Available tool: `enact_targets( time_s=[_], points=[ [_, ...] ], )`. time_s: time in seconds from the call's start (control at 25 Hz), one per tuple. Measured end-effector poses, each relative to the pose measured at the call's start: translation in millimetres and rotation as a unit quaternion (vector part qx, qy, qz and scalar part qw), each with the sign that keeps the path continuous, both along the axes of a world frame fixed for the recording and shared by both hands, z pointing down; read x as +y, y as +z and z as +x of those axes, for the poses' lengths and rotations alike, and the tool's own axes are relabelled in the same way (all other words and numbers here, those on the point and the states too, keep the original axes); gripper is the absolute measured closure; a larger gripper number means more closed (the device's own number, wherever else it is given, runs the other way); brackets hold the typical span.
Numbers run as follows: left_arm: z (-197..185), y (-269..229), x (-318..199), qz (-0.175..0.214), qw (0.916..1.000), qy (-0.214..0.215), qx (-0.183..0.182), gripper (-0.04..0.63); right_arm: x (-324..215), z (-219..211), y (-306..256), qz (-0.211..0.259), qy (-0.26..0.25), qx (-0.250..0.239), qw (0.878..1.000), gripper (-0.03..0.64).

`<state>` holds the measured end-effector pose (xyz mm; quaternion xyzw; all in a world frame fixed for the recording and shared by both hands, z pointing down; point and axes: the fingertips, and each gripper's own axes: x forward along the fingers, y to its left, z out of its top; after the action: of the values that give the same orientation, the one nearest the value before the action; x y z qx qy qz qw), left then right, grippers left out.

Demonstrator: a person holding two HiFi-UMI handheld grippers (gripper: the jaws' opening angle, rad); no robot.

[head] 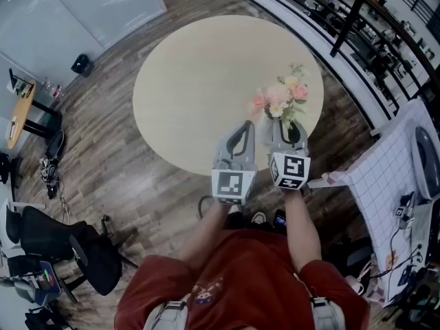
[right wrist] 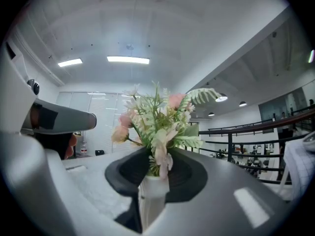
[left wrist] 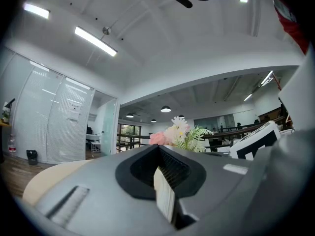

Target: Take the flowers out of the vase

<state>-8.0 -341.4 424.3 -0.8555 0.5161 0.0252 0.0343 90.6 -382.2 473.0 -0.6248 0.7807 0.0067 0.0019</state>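
A bunch of pink, white and green flowers (head: pixel 282 96) stands in a small white vase (head: pixel 267 126) near the right edge of the round beige table (head: pixel 192 74). In the right gripper view the vase (right wrist: pixel 152 196) sits upright between the jaws with the flowers (right wrist: pixel 157 124) rising above it. My right gripper (head: pixel 288 128) is shut on the vase. My left gripper (head: pixel 240 128) hovers just to the left of it, shut, with nothing held. The flowers (left wrist: pixel 179 133) show beyond the left gripper (left wrist: pixel 163 183) in its own view.
A table with a white gridded cloth (head: pixel 388 177) stands close on the right. A black railing (head: pixel 350 16) runs behind the round table. A dark office chair (head: pixel 65 246) and a desk (head: pixel 20 112) are on the left, on the wooden floor.
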Motion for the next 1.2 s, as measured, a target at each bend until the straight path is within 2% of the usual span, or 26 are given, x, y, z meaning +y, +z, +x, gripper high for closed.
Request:
enact_targets(
  time_s=[1.2],
  points=[
    [3, -5, -1, 0.001, 0.9999, 0.007, 0.008, 0.591, 7, 8, -60, 0.064, 0.004, -0.010, 0.998, 0.537]
  ],
)
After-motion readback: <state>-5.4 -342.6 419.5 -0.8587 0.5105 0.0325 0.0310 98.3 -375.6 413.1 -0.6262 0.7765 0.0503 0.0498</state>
